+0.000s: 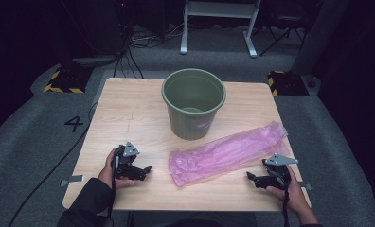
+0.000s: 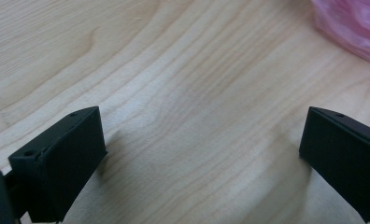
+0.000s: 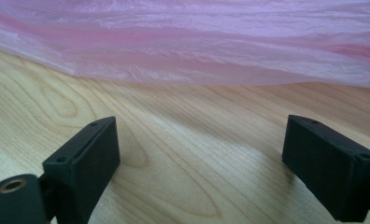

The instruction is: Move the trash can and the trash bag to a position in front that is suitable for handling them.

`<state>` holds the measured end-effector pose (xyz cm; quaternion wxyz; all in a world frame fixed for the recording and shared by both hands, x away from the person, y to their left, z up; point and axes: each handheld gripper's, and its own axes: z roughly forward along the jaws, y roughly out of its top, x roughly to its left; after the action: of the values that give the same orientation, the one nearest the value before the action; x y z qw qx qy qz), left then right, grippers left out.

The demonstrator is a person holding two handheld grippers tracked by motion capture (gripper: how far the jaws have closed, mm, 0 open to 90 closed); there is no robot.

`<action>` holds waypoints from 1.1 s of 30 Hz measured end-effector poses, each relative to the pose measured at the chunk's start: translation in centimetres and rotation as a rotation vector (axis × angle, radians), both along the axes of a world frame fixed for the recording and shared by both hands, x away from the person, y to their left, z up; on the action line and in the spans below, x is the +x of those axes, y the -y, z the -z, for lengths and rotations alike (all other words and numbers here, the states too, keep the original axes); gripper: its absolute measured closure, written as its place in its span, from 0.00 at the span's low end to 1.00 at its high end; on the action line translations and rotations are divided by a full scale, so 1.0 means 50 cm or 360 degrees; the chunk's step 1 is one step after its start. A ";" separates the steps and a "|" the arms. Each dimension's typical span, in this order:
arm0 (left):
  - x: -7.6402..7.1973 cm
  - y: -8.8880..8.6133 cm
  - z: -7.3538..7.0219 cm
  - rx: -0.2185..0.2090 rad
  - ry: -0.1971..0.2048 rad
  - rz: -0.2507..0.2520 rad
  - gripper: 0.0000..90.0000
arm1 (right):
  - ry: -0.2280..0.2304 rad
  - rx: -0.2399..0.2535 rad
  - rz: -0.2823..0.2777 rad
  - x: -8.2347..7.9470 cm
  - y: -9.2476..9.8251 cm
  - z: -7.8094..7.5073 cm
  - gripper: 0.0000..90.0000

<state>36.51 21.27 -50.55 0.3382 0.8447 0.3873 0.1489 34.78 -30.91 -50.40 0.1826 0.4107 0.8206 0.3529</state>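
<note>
A green plastic bucket stands upright on the wooden table, toward the far middle. In front of it a pink plastic bag lies flat and folded, slanting from near centre to the right edge. My left gripper rests on the table left of the bag, jaws wide apart over bare wood, with the bag's corner ahead to the right. My right gripper sits near the front right, open, pointing at the bag's long side with nothing between its jaws.
The table sits on grey carpet with a "4" mark at the left. Cables run on the floor behind. A white frame's legs and yellow-black striped blocks stand beyond the far edge.
</note>
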 end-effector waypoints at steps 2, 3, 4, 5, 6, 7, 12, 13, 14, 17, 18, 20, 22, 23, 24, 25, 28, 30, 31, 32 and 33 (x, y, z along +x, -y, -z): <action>-0.001 -0.002 -0.001 0.0010 0.0004 0.0025 0.00 | 0.0001 0.0001 -0.0005 0.000 0.001 0.000 0.13; -0.002 -0.003 -0.001 0.0007 -0.0001 0.0027 0.00 | 0.0005 -0.0003 -0.0008 -0.001 0.002 0.000 0.13; -0.003 -0.003 0.000 0.0006 -0.0001 0.0023 0.00 | 0.0003 -0.0005 -0.0012 -0.001 0.002 -0.001 0.13; -0.004 -0.003 0.000 0.0004 -0.0005 0.0014 0.00 | 0.0000 -0.0008 -0.0003 -0.001 0.003 -0.001 0.14; -0.005 -0.003 0.000 0.0004 -0.0004 0.0012 0.00 | 0.0003 -0.0013 0.0001 -0.001 0.003 -0.002 0.15; -0.005 -0.003 0.000 0.0004 -0.0004 0.0012 0.00 | 0.0003 -0.0013 0.0001 -0.001 0.003 -0.002 0.15; -0.005 -0.003 -0.001 0.0007 -0.0001 0.0013 0.00 | 0.0094 -0.0036 0.0016 -0.019 0.005 -0.022 0.20; -0.005 -0.003 -0.001 0.0007 -0.0001 0.0013 0.00 | 0.0094 -0.0036 0.0016 -0.019 0.005 -0.022 0.20; -0.005 -0.003 -0.001 0.0007 -0.0002 0.0013 0.00 | 0.0119 -0.0022 -0.0010 -0.026 0.000 -0.032 0.19; -0.005 -0.004 -0.001 0.0007 -0.0002 0.0015 0.00 | 0.0157 -0.0024 -0.0051 -0.033 -0.009 -0.047 0.19; -0.005 -0.004 -0.001 0.0007 -0.0002 0.0015 0.00 | 0.0168 -0.0011 -0.0052 -0.034 -0.012 -0.053 0.20; -0.005 -0.004 -0.001 0.0007 -0.0001 0.0016 0.00 | 0.0188 0.0014 -0.0069 -0.037 -0.017 -0.066 0.20; -0.005 -0.004 -0.001 0.0007 -0.0002 0.0016 0.00 | 0.0219 0.0020 -0.0083 -0.038 -0.024 -0.079 0.20; -0.005 -0.004 -0.001 0.0008 -0.0001 0.0016 0.00 | 0.0231 0.0025 -0.0093 -0.038 -0.027 -0.084 0.20; -0.005 -0.004 -0.001 0.0008 -0.0001 0.0016 0.00 | 0.0232 0.0034 -0.0096 -0.036 -0.031 -0.087 0.20; -0.007 -0.003 0.000 -0.0001 -0.0001 0.0009 0.00 | 0.0241 0.0034 -0.0104 -0.033 -0.034 -0.091 0.20; -0.008 -0.005 -0.001 0.0009 0.0007 0.0014 0.01 | 0.0271 0.0050 -0.0109 -0.021 -0.043 -0.102 0.21; -0.010 -0.006 0.000 0.0006 0.0000 0.0020 0.01 | 0.0271 0.0062 -0.0123 -0.017 -0.046 -0.105 0.21; -0.011 -0.007 0.000 0.0001 0.0003 0.0020 0.01 | 0.0280 0.0070 -0.0145 -0.006 -0.053 -0.111 0.21; -0.012 -0.008 0.000 0.0009 0.0006 0.0029 0.01 | 0.0278 0.0075 -0.0155 -0.002 -0.056 -0.113 0.21; -0.013 -0.009 -0.001 0.0010 0.0004 0.0034 0.01 | 0.0281 0.0075 -0.0171 0.004 -0.060 -0.116 0.21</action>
<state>35.88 21.70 -50.51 0.3377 0.8497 0.3772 0.1476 34.99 -27.90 -44.60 0.2252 0.3375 0.8138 0.4162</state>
